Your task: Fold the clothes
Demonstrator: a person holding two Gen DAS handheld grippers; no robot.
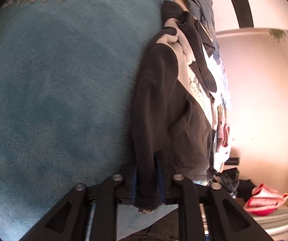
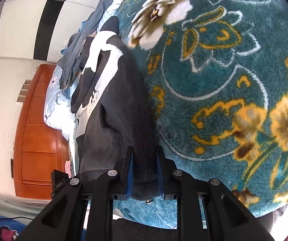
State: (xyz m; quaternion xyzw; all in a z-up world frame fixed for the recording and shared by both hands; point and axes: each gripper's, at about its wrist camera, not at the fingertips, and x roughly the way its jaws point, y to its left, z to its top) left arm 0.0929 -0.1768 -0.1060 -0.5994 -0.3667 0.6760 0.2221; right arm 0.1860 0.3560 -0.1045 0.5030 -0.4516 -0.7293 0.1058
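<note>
Left wrist view: the left gripper (image 1: 148,182) has its blue pads close on either side of a thick dark edge of the jacket (image 1: 164,104), gripping it. The jacket lies along the blanket's (image 1: 53,90) edge, grey lining and collar showing, its front flap open rather than squared up.

Right wrist view: the right gripper (image 2: 144,172) pinches another dark edge of the same jacket (image 2: 111,108) on the flowered blanket (image 2: 224,80). A blue garment (image 2: 79,46) lies crumpled beyond it.

By my judgement folding has barely begun (no neat fold is visible), and the blue garment waits.
</note>
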